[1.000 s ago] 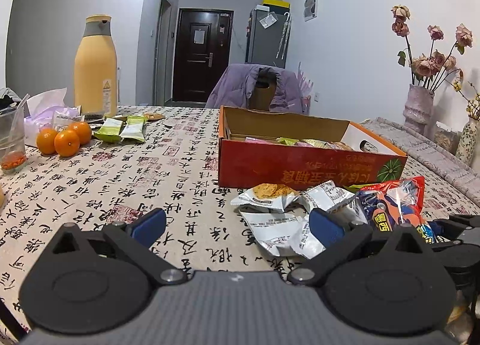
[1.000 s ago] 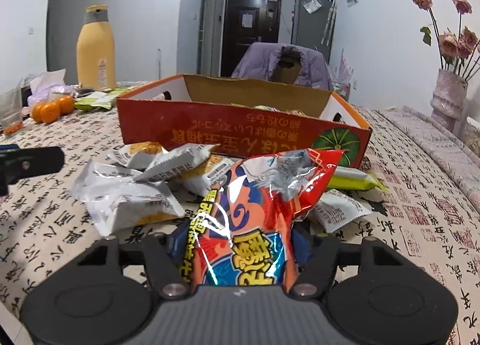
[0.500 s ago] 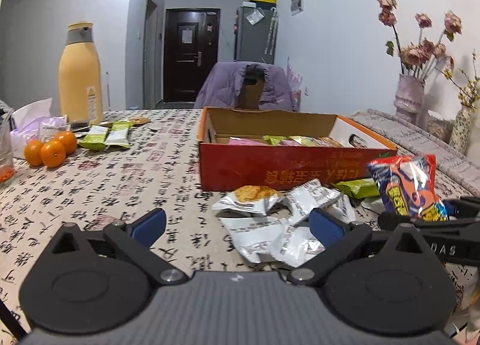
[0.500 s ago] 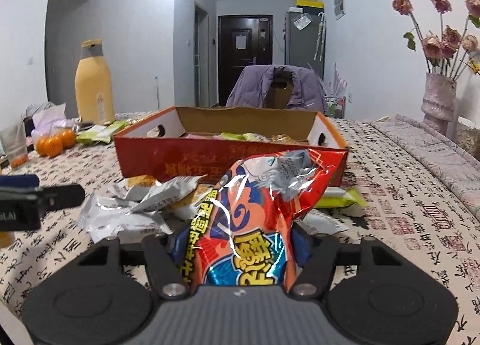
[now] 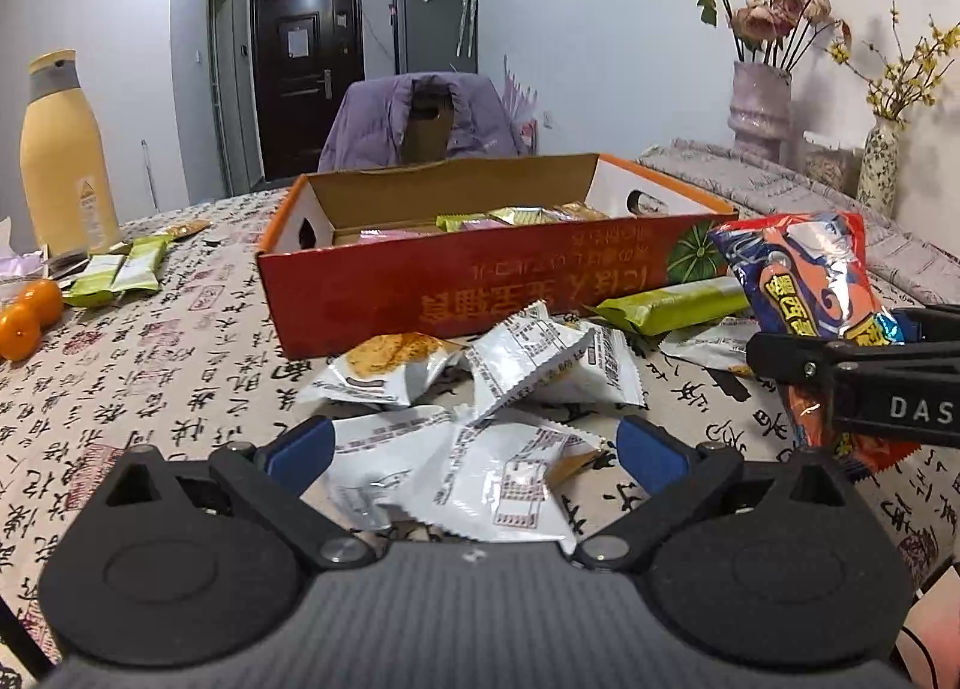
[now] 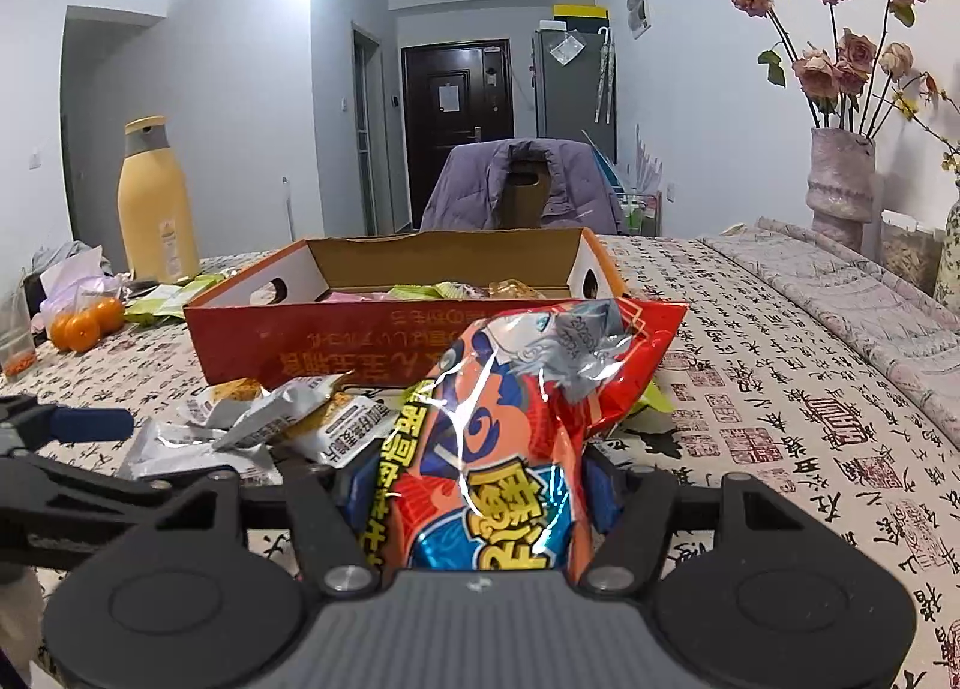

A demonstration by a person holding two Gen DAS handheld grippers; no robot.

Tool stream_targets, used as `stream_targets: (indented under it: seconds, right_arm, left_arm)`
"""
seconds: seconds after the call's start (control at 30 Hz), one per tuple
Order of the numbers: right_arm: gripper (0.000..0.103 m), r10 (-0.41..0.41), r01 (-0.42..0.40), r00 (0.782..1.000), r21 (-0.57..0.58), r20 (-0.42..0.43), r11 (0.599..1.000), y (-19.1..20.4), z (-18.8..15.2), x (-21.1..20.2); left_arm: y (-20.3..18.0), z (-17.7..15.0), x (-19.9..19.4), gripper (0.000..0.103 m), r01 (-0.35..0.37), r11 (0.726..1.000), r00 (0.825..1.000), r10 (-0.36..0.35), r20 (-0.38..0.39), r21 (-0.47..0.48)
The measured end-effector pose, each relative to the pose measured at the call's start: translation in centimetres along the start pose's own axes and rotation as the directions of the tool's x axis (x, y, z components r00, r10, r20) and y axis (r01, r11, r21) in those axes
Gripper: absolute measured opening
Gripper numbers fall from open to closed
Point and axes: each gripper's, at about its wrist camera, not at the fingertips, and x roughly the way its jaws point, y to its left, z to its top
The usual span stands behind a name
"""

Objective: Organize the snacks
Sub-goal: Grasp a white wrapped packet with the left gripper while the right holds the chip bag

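A glossy red-and-blue foil snack bag (image 6: 504,443) was pinched upright by the right gripper (image 6: 480,494) before the red cardboard box (image 6: 312,335); the left gripper (image 5: 474,443) was spread over white foil packets (image 5: 480,467).

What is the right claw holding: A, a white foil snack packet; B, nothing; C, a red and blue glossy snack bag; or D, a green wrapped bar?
C: in the right wrist view the right claw is shut on the red and blue glossy snack bag, while the white foil snack packets lie on the table by the open left claw.
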Motion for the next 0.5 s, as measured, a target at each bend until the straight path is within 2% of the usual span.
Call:
stream_targets:
  seconds: [0.27,0.33,0.5]
  right_arm:
    - [0.064,0.014,-0.014,1.000,0.013,-0.007,1.000,-0.6,-0.2,0.0]
    - [0.064,0.018,-0.018,1.000,0.015,-0.010,1.000,-0.7,-0.4,0.0]
    - [0.064,0.033,-0.032,0.999,0.018,-0.022,0.999,-0.8,-0.7,0.2]
  left_arm:
    - [-0.6,0.2,1.9,0.099,-0.017,1.000,0.997,0.017,-0.069,0.002]
    - [-0.6,0.2,2.2,0.091,-0.024,1.000,0.996,0.023,-0.086,-0.006]
    - [-0.5,0.3,2.2,0.081,-0.021,1.000,0.995,0.020,-0.096,-0.011]
